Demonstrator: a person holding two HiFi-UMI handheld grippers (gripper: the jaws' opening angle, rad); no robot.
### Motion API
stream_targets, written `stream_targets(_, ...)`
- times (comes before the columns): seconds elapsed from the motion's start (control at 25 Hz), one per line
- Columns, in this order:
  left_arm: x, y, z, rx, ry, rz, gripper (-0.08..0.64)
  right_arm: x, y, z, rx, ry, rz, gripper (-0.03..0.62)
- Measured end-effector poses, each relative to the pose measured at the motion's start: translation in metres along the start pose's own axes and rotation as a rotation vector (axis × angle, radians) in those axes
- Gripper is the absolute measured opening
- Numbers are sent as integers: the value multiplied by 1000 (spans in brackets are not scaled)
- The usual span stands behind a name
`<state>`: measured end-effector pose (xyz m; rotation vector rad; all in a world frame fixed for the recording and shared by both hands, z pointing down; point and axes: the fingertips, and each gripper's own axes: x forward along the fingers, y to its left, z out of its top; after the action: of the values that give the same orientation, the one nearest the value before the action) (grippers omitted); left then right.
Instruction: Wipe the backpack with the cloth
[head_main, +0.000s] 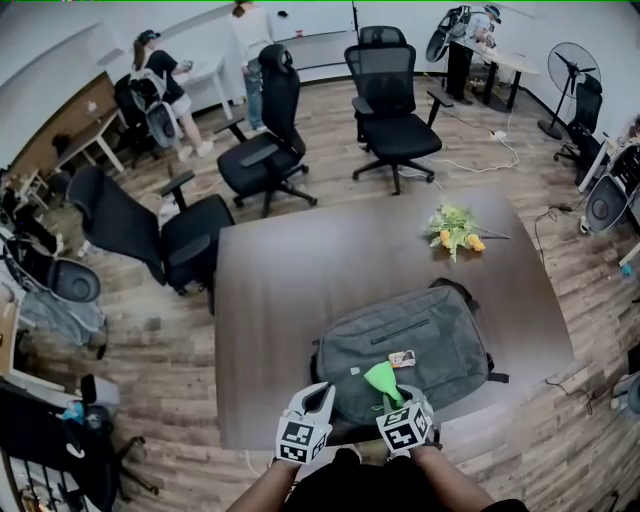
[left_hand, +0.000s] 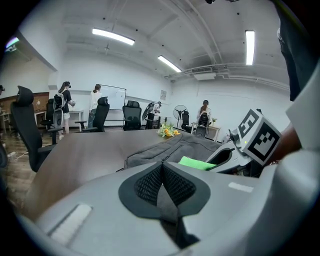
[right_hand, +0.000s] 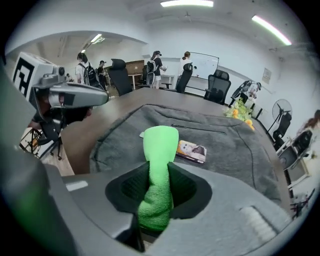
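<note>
Head view: one backpack (head_main: 425, 345), one cloth (head_main: 382, 378) — right gripper (head_main: 402, 402) pinches it; left gripper (head_main: 320, 395) pressed together.

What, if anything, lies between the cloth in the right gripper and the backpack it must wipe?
Nothing visible blocks it: the right gripper holds the cloth over the backpack's near end. Only a small picture card lies on the backpack just beyond the cloth, in a likely wiping path.
</note>
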<state>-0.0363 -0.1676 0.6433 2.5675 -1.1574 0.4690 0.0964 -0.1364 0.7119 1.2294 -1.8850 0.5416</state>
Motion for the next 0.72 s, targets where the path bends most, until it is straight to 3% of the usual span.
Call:
stream_targets(0.32,12,-27,0,0,9,1,20,-19,-79,-17,83,-8,-115,101)
stream_targets(0.52,18,-53,16,2,-23,-19,20,-41,-132,-30,11,-4,-244,102)
stream_targets(0.72,20,-57,21,10,-29,-3,20,-53,-173,-37,52,-18,-305,103)
